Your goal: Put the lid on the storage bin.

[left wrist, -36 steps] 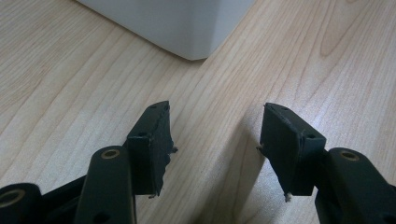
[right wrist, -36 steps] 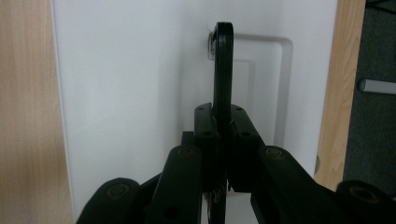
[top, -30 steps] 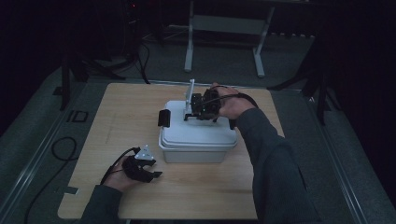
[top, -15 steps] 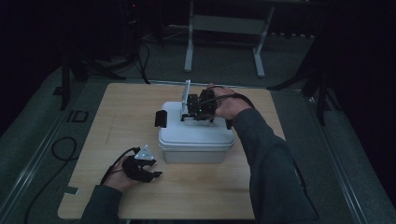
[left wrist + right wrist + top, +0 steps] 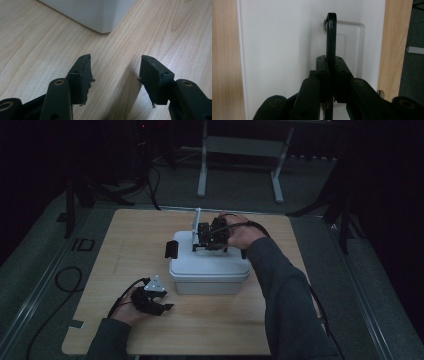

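Observation:
A white lidded box stands in the middle of the wooden table. A thin black handle stands upright from a recess in the lid. My right gripper is shut on this handle, over the far part of the lid. My left gripper rests low on the table by the box's near left corner. Its jaws are open with only bare wood between them. A black latch sticks out on the box's left side.
A cable trails off the table's left edge onto the grey floor. A metal stand rises beyond the far edge. Bare wood lies to the left of the box and in front of it.
The right gripper has drifted slightly to the left over the lid, still closed on the handle. The left gripper has stayed where it was.

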The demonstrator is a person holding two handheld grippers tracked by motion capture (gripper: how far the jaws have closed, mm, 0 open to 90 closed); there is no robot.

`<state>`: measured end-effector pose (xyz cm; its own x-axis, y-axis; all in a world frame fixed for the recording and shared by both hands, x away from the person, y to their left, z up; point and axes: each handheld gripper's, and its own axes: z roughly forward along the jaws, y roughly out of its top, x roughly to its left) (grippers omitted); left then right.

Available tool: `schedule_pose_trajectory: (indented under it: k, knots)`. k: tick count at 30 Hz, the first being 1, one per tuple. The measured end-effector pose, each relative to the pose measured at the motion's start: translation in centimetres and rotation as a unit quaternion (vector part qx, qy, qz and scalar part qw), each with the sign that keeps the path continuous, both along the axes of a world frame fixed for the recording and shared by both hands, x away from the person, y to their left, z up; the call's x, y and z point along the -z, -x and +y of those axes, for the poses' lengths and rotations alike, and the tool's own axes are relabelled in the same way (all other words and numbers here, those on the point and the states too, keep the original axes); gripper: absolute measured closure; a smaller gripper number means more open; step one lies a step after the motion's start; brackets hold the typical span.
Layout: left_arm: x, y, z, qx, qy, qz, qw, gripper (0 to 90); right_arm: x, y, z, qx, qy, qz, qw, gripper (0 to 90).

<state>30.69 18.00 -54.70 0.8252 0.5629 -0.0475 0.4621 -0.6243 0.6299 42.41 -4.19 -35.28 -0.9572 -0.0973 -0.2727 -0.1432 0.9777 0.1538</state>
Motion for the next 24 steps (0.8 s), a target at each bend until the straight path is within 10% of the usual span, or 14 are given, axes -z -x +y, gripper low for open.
schedule_pose_trajectory:
  k: [24]
  knots:
    - [0.01,0.05,-0.06,-0.001,0.000,-0.001,1.0000,43.2,0.38,0.04,-0.01,0.005,0.001,0.002,1.0000,84.2]
